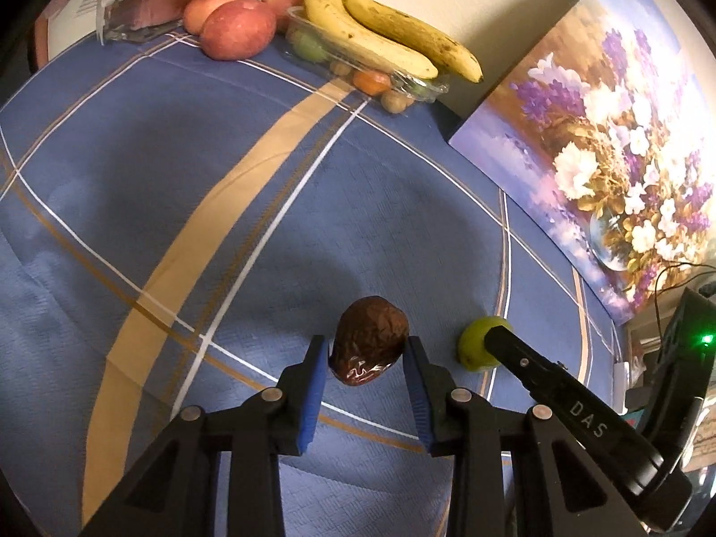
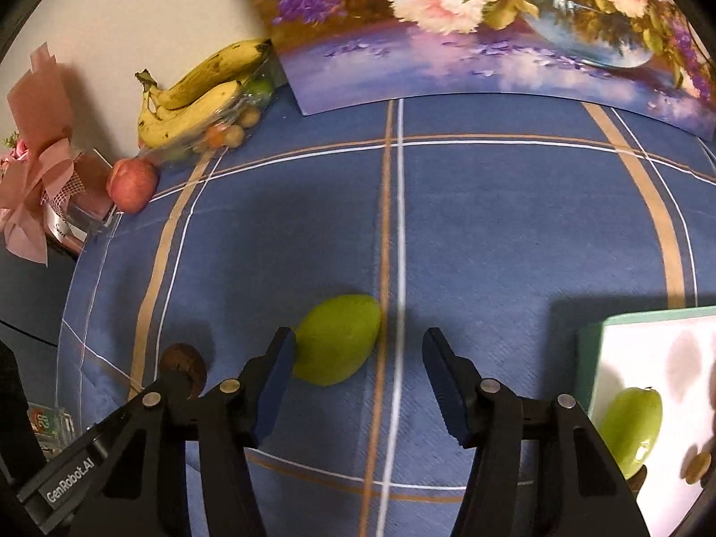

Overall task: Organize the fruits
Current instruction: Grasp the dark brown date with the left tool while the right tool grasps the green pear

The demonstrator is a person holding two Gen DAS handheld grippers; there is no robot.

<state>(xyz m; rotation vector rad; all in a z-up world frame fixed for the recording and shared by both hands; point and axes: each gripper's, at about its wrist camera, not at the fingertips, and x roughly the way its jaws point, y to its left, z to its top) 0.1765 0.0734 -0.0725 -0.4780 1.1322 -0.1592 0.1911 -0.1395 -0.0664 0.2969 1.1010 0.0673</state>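
Observation:
A wrinkled dark-brown fruit [image 1: 369,340] sits between the blue pads of my left gripper [image 1: 367,345], which is shut on it just above the blue checked cloth [image 1: 179,170]. A green oval fruit [image 2: 338,340] lies on the cloth between the fingers of my right gripper [image 2: 360,344]. Its left fingertip is at the fruit's side, and the right fingertip stands well clear, so the gripper is open. The left wrist view shows one right finger [image 1: 514,351] in front of the green fruit [image 1: 474,344]. In the right wrist view the brown fruit [image 2: 181,354] shows at lower left.
Bananas [image 1: 380,36] lie over a clear plastic tray [image 1: 402,83] of small fruits at the far edge, with apples [image 1: 237,27] beside them. A flower painting [image 1: 604,143] leans at the back. A white box with a teal rim [image 2: 649,318] at right holds another green fruit [image 2: 635,429]. A pink gift [image 2: 40,170] is at left.

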